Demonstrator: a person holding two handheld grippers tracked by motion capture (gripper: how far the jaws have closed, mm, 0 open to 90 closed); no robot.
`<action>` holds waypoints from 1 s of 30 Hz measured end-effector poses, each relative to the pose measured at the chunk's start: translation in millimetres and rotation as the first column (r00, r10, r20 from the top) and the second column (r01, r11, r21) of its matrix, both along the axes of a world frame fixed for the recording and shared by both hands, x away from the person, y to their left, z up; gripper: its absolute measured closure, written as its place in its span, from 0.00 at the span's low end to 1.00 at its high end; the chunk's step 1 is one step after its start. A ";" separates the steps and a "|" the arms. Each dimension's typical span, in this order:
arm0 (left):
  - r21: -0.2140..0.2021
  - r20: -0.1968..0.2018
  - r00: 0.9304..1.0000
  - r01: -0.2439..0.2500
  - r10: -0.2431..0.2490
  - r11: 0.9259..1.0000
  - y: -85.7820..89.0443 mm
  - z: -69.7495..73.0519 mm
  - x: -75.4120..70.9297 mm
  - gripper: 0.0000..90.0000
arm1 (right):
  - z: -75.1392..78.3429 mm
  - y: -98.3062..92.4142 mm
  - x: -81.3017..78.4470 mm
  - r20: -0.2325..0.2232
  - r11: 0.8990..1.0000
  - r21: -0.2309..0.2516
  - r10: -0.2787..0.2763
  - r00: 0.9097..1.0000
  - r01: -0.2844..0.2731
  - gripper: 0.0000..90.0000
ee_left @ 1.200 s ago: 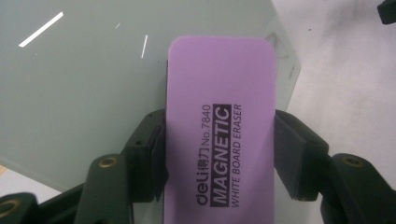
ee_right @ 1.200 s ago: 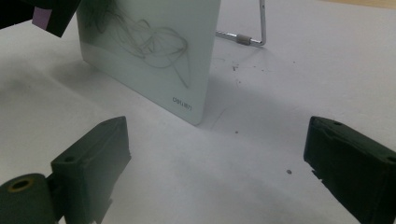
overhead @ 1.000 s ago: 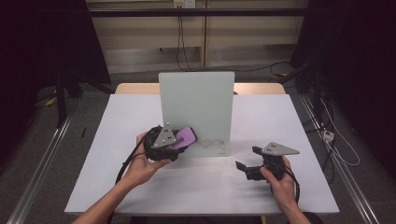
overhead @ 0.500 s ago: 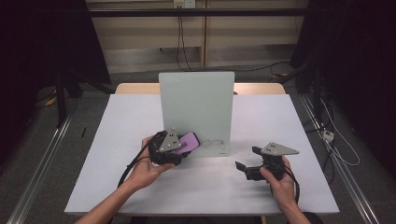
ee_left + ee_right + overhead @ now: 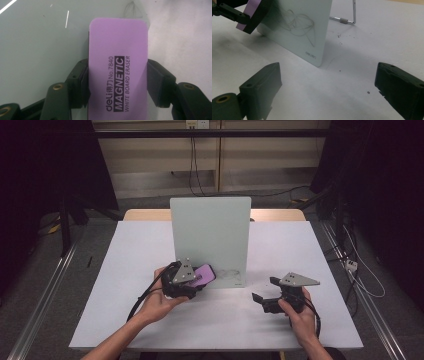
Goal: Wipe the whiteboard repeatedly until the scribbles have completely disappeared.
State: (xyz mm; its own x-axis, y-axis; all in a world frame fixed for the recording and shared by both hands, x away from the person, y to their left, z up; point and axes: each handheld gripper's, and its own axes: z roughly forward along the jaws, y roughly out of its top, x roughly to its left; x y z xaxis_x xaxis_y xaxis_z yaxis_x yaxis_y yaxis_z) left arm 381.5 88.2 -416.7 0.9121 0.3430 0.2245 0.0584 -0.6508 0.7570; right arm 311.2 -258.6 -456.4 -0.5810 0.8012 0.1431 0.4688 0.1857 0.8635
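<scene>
A small whiteboard [image 5: 210,237] stands upright on the table's middle, with grey scribbles [image 5: 231,276] near its bottom right corner. My left gripper [image 5: 197,281] is shut on a purple magnetic whiteboard eraser [image 5: 204,274], held against the lower left of the board. In the left gripper view the eraser [image 5: 117,70] sits between both pads, label toward the camera. My right gripper [image 5: 261,295] rests open on the table to the right of the board, nothing between its fingers [image 5: 262,82]. From there the scribbles [image 5: 297,25] and the eraser [image 5: 252,15] show at the board [image 5: 312,37].
The white tabletop [image 5: 130,250] has bare room to the left and right of the board. A wire stand [image 5: 348,17] props the board from behind. Cables [image 5: 145,295] trail from both grippers toward the table's front edge.
My left gripper has carried the eraser a little down and to the right along the board's lower part. The right gripper has kept still.
</scene>
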 end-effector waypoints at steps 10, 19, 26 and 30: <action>-0.099 0.034 0.998 -0.052 0.055 0.994 14.9 36.4 15.6 0.46 | -0.1 0.0 0.3 0.001 1.000 -0.001 -0.002 1.000 0.002 0.08; -0.105 0.053 0.997 -0.049 0.055 0.993 11.3 41.1 17.7 0.46 | 0.0 0.0 0.1 0.001 1.000 -0.002 0.000 1.000 0.000 0.08; -0.081 0.040 0.998 -0.035 0.038 0.996 11.9 32.3 14.9 0.46 | 0.2 0.3 -0.4 0.002 1.000 0.000 0.003 1.000 -0.003 0.08; -0.046 0.021 0.999 -0.025 0.026 0.999 12.5 23.7 11.3 0.46 | 0.1 0.0 -0.5 0.001 1.000 0.001 0.003 1.000 -0.003 0.08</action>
State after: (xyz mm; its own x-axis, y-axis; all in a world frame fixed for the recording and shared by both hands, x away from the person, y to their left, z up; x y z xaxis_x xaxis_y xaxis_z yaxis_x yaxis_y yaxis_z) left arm 392.8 100.6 -393.0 0.8982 0.3760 0.2279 0.0574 -0.6141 0.7871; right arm 310.7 -258.5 -456.3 -0.5832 0.7996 0.1431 0.4677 0.1865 0.8640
